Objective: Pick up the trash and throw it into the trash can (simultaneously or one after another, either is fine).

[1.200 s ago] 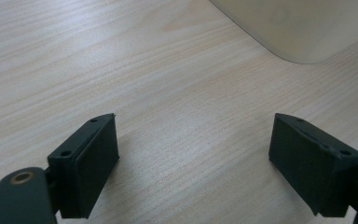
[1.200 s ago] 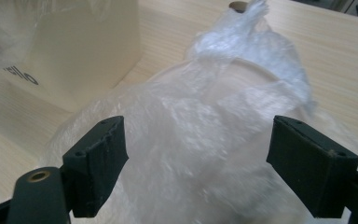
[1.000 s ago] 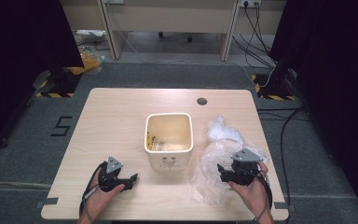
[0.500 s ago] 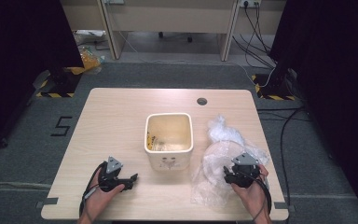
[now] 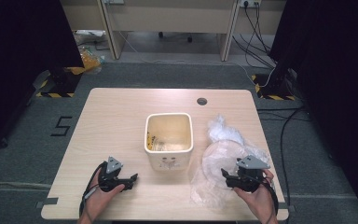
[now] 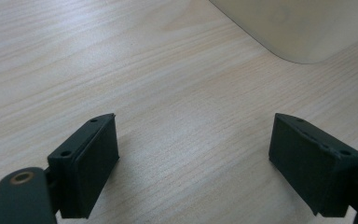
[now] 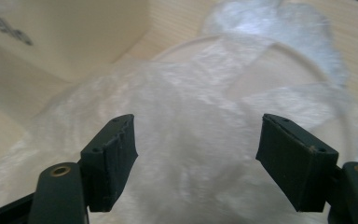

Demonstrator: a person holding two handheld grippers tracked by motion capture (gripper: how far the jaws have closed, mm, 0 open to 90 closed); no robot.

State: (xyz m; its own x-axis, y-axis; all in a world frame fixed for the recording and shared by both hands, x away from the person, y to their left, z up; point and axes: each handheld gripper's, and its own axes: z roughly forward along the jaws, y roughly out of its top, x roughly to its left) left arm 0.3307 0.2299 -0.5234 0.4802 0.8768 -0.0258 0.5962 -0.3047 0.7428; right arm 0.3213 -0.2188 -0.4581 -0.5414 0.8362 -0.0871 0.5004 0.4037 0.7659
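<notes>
The right gripper [image 5: 227, 178] is positioned over the clear plastic bag [image 5: 223, 163], which lies crumpled on the wooden table [image 5: 121, 116] to the right of the cream bin [image 5: 168, 138]. In the right gripper view its jaws stand wide apart, having just been opening, with the bag [image 7: 191, 140] spread beneath and between them; the pads are not pressing on the film. A round ring-shaped fold or rim shows through the plastic, and the far end of the bag is bunched into a white knot near the table's right edge. The left gripper [image 5: 129, 179] rests low over bare tabletop at the near left, jaws likewise open with nothing between them; the left gripper view shows wood grain and a rounded lower corner of the bin [image 6: 298, 28] ahead. The bin stands upright at table centre, open at the top, with small dark markings on its near face and, in the right gripper view, dark lettering [image 7: 7, 30] on its side; both are too blurred to read. A figure "5" [image 5: 61, 126] is marked on the grey floor left of the table.
</notes>
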